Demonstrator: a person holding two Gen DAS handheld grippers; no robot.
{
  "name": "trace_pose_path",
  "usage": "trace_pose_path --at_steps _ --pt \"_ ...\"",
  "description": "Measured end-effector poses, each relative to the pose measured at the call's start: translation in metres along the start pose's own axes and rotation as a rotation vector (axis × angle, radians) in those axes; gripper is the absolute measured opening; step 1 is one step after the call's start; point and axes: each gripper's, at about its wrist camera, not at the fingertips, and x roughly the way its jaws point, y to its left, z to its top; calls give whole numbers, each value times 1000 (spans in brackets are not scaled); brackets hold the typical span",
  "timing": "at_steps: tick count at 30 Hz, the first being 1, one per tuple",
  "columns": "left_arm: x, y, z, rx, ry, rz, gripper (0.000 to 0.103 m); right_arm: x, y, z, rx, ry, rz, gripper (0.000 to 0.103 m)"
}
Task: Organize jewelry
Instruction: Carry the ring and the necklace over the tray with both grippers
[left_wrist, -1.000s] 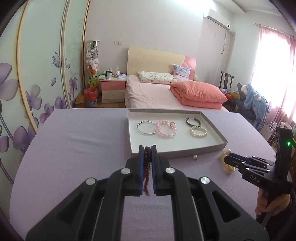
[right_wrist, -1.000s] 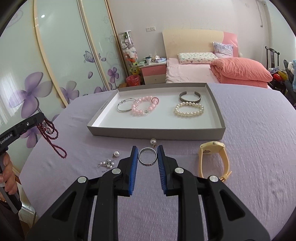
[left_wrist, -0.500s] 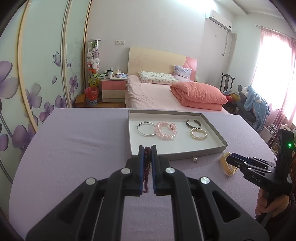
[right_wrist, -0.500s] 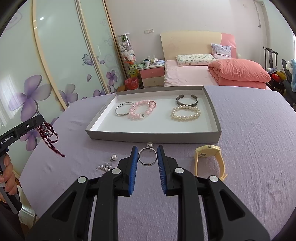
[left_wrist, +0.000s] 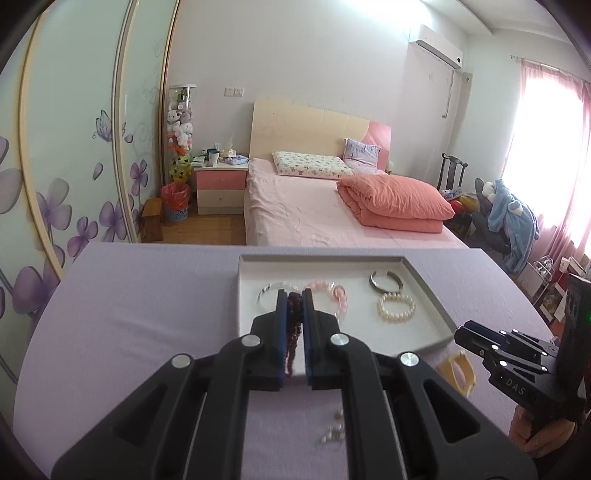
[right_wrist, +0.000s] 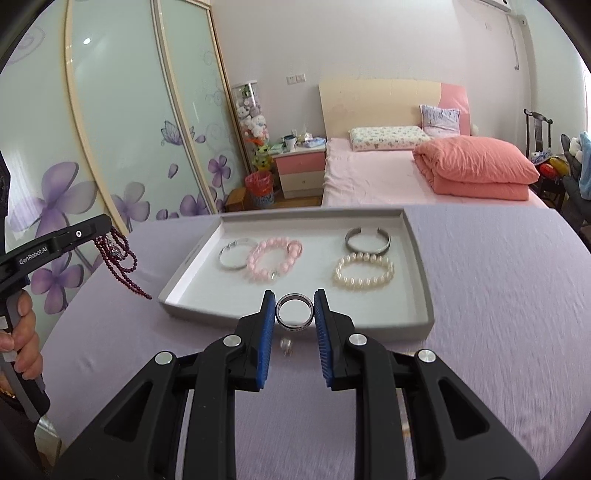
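Observation:
My left gripper (left_wrist: 294, 295) is shut on a dark red bead necklace (left_wrist: 293, 325) and holds it in the air in front of the grey tray (left_wrist: 436, 306); the necklace dangles from it in the right wrist view (right_wrist: 120, 254). My right gripper (right_wrist: 294, 301) is shut on a silver ring (right_wrist: 294, 314) just above the tray's near rim (right_wrist: 295, 321). The tray holds a silver bangle (right_wrist: 234, 251), a pink bead bracelet (right_wrist: 275, 258), a grey cuff (right_wrist: 367, 240) and a pearl bracelet (right_wrist: 364, 273).
The table has a lilac cloth (right_wrist: 498, 295). A pearl earring (right_wrist: 287, 345) lies before the tray. A yellow watch (left_wrist: 456, 371) and small earrings (left_wrist: 334, 432) lie on the cloth. A bed (right_wrist: 388, 177) stands behind the table.
Both grippers have risen and moved forward toward the tray. The ring now sits over the tray's near rim. The necklace is closer to the tray.

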Motion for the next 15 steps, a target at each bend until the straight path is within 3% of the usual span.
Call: trace_pose_path --at_steps 7,15 --pt "32 -4 20 -13 7 -10 8 28 -12 29 -2 -11 -45 22" --pt "72 -11 30 -12 42 -18 8 81 -40 40 36 88 -84 22"
